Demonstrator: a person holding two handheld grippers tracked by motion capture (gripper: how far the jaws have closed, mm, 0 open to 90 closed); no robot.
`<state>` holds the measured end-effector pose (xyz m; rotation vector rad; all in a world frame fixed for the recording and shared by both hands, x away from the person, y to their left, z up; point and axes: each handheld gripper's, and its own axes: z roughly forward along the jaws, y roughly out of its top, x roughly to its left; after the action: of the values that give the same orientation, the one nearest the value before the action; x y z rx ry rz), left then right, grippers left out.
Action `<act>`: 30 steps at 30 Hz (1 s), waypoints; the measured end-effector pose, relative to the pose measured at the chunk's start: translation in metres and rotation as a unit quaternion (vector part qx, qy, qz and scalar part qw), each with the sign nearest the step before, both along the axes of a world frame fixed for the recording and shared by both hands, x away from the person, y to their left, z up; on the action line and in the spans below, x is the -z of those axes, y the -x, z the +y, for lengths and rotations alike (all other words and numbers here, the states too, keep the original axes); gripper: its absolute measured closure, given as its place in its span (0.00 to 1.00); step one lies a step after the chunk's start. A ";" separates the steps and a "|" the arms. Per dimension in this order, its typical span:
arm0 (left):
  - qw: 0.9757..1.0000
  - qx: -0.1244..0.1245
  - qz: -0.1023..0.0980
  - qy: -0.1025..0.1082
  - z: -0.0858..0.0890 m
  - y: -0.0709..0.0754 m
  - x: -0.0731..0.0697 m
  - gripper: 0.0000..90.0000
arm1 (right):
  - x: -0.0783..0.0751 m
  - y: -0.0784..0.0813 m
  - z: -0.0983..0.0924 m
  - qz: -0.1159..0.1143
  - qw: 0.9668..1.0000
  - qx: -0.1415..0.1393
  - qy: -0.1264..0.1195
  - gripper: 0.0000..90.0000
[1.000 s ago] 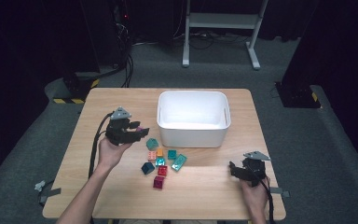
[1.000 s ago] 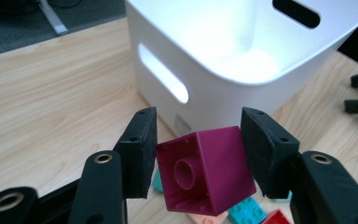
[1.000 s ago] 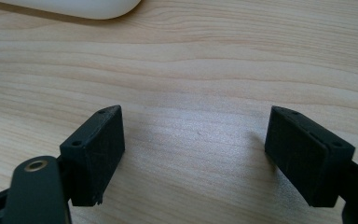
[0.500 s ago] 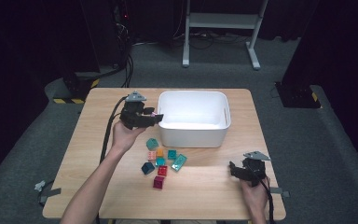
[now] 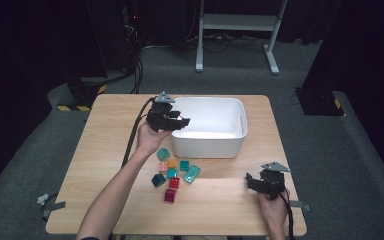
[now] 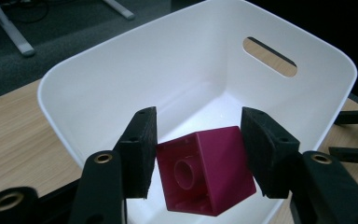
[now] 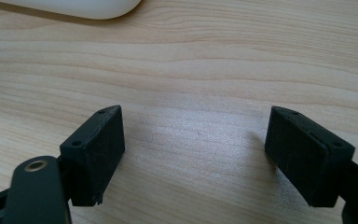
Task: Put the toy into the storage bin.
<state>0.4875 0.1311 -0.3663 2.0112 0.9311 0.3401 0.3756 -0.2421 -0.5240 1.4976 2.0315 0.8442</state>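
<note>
Magenta block (image 6: 205, 172), clamped in the left tongs (image 5: 172, 121), has travelled from the counter's (image 5: 105, 150) brick cluster to over the white bin (image 5: 232, 142) at frame centre, ready for dropping; right tongs (image 7: 205, 154) rest apart, empty.

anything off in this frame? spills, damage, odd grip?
Nothing spilled or damaged. One oddity: the magenta block sits tilted in the left tongs, held over the white bin. The other blocks lie in a loose cluster on the table.
</note>
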 end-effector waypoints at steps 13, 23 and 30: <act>1.000 -0.014 0.015 -0.010 -0.010 -0.014 0.017 0.53 | 0.000 0.000 0.000 0.000 1.000 0.000 0.000 0.22; 0.999 -0.026 0.018 -0.026 -0.016 -0.020 0.026 0.46 | 0.000 0.000 0.000 0.000 1.000 -0.001 0.001 0.22; 1.000 -0.018 0.006 -0.015 -0.013 -0.013 0.019 0.34 | 0.000 0.001 0.000 0.001 1.000 0.000 0.000 0.22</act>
<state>0.5006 0.1184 -0.3851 2.0279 0.9763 0.3633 0.3749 -0.2420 -0.5240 1.4978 2.0327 0.8434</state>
